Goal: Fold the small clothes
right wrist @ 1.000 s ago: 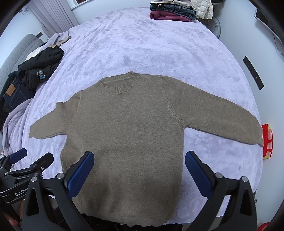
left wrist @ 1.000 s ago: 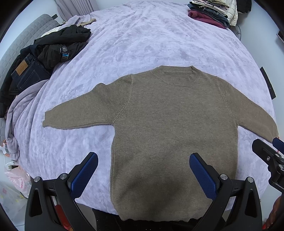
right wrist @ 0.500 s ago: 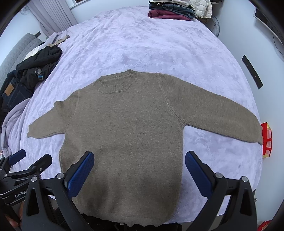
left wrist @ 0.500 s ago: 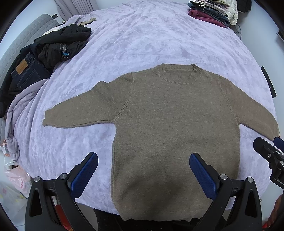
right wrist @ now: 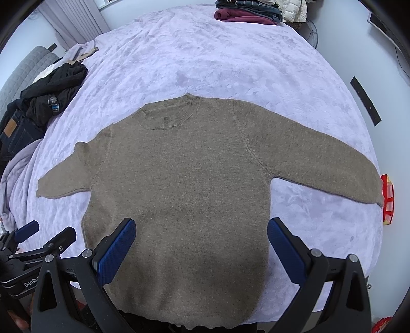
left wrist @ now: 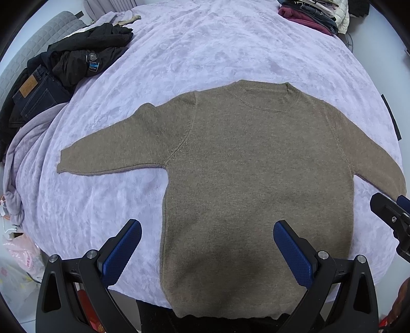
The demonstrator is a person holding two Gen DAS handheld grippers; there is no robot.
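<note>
A brown knit sweater (left wrist: 256,174) lies flat and face up on the lilac bedspread (left wrist: 205,51), both sleeves spread out to the sides, hem at the near edge. It also shows in the right wrist view (right wrist: 184,184). My left gripper (left wrist: 207,243) is open and empty, hovering above the sweater's lower left part. My right gripper (right wrist: 201,243) is open and empty above the lower body of the sweater. The right gripper shows at the right edge of the left wrist view (left wrist: 392,217), and the left gripper at the lower left of the right wrist view (right wrist: 33,246).
A heap of dark clothes and jeans (left wrist: 64,66) lies at the bed's left side. A stack of folded clothes (right wrist: 251,10) sits at the far right corner. A red object (right wrist: 388,197) lies off the bed's right edge.
Both grippers have drifted slightly, so the sweater sits a little lower and closer in both views. The sweater has not moved and both grippers stay open.
</note>
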